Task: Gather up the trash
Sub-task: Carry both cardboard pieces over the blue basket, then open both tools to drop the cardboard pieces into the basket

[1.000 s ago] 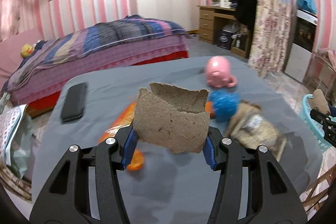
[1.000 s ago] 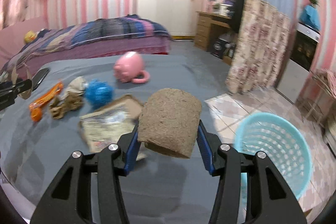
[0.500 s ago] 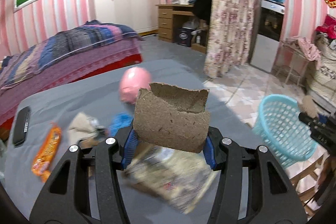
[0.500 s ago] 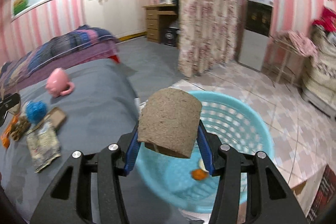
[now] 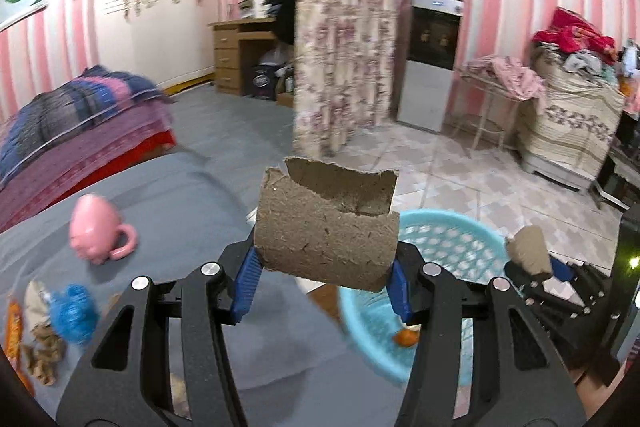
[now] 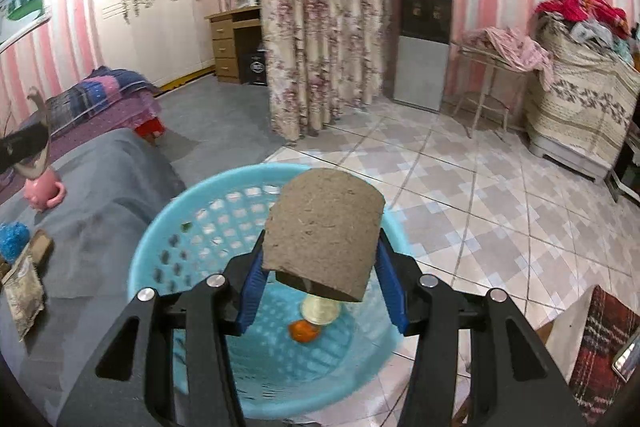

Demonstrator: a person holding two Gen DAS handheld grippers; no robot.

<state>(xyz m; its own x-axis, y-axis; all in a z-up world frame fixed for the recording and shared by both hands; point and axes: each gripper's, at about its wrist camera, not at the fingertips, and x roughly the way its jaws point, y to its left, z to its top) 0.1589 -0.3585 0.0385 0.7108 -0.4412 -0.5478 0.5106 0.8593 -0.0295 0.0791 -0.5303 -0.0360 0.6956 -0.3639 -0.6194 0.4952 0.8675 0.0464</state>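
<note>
My left gripper [image 5: 322,285] is shut on a torn brown cardboard piece [image 5: 326,227], held over the table's right edge beside the light blue basket [image 5: 452,239]. My right gripper [image 6: 320,287] is shut on a curled brown cardboard piece [image 6: 326,235], held directly above the basket [image 6: 208,211]. An orange scrap [image 6: 303,330] and a round pale lid [image 6: 320,309] lie in the basket. The right gripper with its cardboard also shows in the left wrist view [image 5: 528,251].
The grey table [image 5: 180,227] holds a pink pig mug [image 5: 96,233], a blue ball [image 5: 74,313], brown scraps [image 5: 42,355] and an orange wrapper [image 5: 14,327]. A crumpled packet [image 6: 22,289] lies near the table's edge. Tiled floor [image 6: 480,195] lies to the right.
Both grippers have swung right, away from the table's middle. The right one now hangs over the basket; the left one has come to the table's edge beside it. Both still hold cardboard.
</note>
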